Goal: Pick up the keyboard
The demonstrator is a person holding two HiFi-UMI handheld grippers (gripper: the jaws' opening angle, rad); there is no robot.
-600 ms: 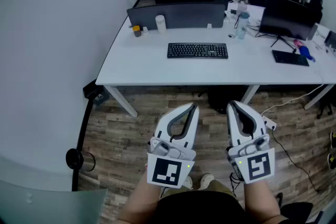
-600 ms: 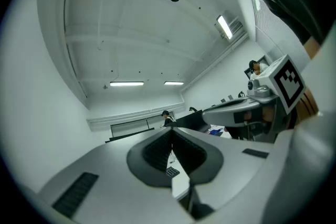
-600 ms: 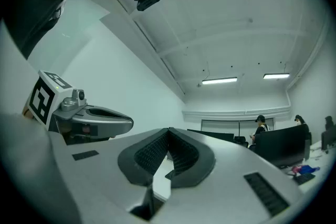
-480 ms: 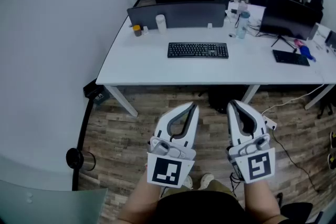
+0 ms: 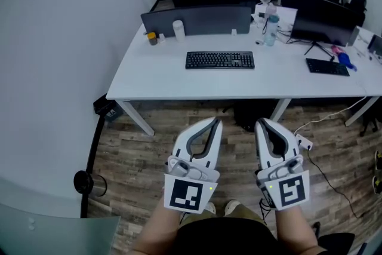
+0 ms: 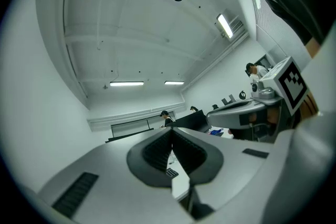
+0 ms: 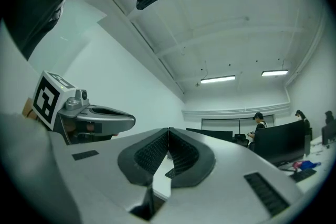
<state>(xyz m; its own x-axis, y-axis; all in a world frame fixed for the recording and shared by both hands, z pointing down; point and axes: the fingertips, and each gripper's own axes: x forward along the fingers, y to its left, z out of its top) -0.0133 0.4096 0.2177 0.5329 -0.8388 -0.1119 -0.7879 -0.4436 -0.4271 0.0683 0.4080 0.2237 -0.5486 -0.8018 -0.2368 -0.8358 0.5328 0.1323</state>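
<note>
Keyboard [image 5: 219, 60], black and full-width, lies flat on the white counter [image 5: 149, 83], just on the near side of the dark divider panel [image 5: 197, 20] and parallel to it. A white cup [image 5: 178, 30] stands by the panel's left end and a clear water bottle [image 5: 270, 30] by its right end. A second, smaller black keyboard [image 5: 328, 66] lies well off to the panel's right, below a monitor [image 5: 322, 20].

Both tools hover over the wooden floor [image 5: 137, 152], well short of the panel and not yet over the counter. The left tool [image 5: 216, 120] has its jaws pressed together on nothing, and the right tool [image 5: 261, 123] is likewise closed and empty.

The reach has not begun, so the risks lie ahead. Closed jaws arriving at the keyboard would only shove it toward the panel; they need to part first. A thin, flat board offers little edge to pinch, so a shallow grip could slip. Lifting by one end alone would likely tilt it and let it slide out. A wide swing by the right tool could knock the bottle. Whether a cable tethers the keyboard cannot be made out; if one does, it could snag.
</note>
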